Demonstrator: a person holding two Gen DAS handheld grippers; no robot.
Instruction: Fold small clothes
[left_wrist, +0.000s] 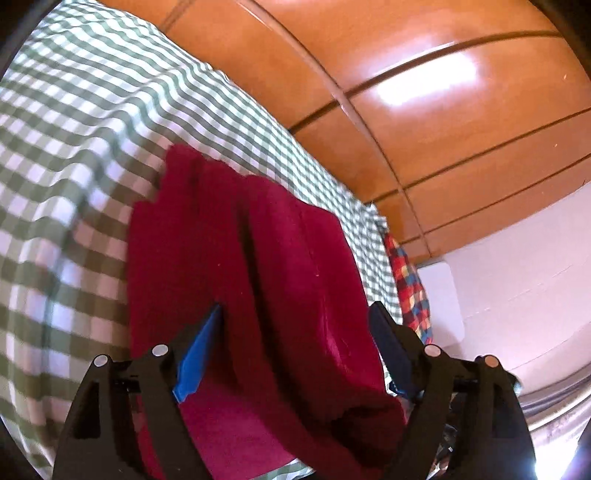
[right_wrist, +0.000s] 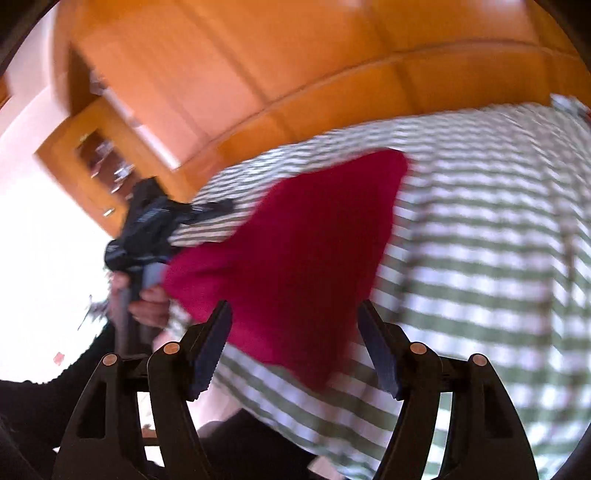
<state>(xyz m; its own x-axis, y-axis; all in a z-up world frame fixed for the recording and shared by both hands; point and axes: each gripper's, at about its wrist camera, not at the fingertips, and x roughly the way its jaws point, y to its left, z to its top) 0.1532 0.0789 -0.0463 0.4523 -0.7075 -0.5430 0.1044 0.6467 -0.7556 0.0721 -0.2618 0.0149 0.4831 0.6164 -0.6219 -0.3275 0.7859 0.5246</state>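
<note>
Left wrist view: red cloth (left_wrist: 255, 280) lies on my checked sheet (left_wrist: 74, 147), directly ahead of my left gripper (left_wrist: 295, 343) and running away from it toward the far wooden wall (left_wrist: 424, 110).
Left gripper state: jaws stand wide apart, blue pad (left_wrist: 199, 358) on the left and the dark one on the right; the cloth passes between them but neither pad presses on it, so I hold nothing here.
Cloth shape, left view: folded into a long band, with a dark crease along its length; its long axis runs near to far, about in line with my fingers.
Beside it: plaid garment (left_wrist: 408, 280) hangs at the right edge of the sheet, apart from the red one.
Right wrist view: blurred. Cloth (right_wrist: 295, 251) sits ahead of my right gripper (right_wrist: 293, 347) and slightly left of centre, on the sheet (right_wrist: 498, 258).
Right gripper state: jaws wide apart and empty; the near corner of the cloth lies just beyond the tips, and I cannot tell whether it touches them.
Other hand: my left hand (right_wrist: 149, 304) and its gripper (right_wrist: 155, 221) show at the cloth's left end.
Nearer hand: left, I judge; it is right over the band, while the right one stands off the near corner.
Next move, as I judge it: a fold across the long axis, each gripper taking an end.
</note>
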